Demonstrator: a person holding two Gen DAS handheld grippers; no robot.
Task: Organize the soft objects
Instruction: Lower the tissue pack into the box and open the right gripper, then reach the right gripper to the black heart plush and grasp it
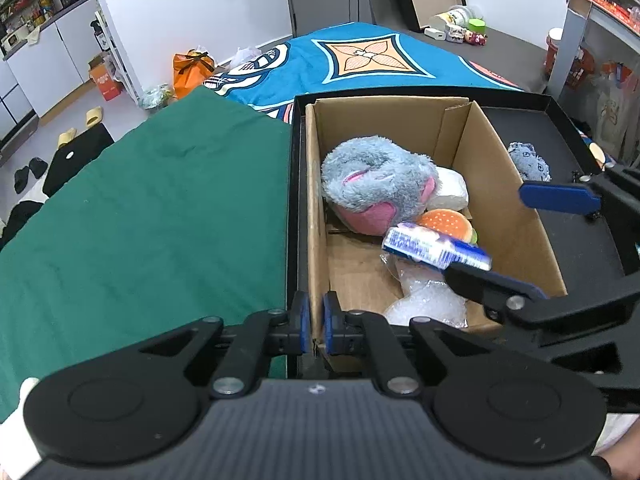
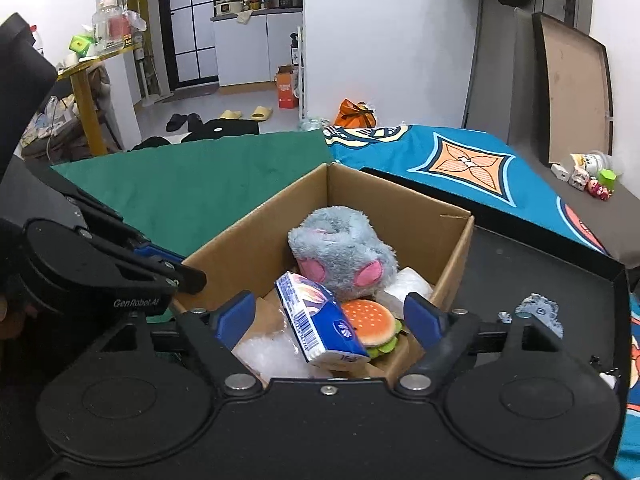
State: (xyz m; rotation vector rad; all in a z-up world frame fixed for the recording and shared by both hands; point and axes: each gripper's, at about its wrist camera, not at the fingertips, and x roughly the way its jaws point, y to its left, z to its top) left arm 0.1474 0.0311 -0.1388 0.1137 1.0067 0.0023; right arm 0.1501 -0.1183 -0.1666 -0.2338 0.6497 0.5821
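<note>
Cardboard box [image 1: 516,216], centre frame: left tool [image 1: 316,326] clamped its near wall, apparently steadying it. Right tool [image 2: 330,316] spread wide above; tissue pack [image 2: 316,316] lay loose inside, atop burger toy [image 2: 370,322], beside grey plush [image 2: 340,254].

Left gripper [image 1: 316,326] pinched the cardboard box [image 1: 516,216] near wall. Right gripper [image 1: 520,236] hung wide apart over it, tissue pack [image 1: 434,249] against lower finger. Inside: grey-pink plush [image 1: 376,182], burger toy [image 1: 446,221], bubble wrap [image 1: 428,300].
</note>
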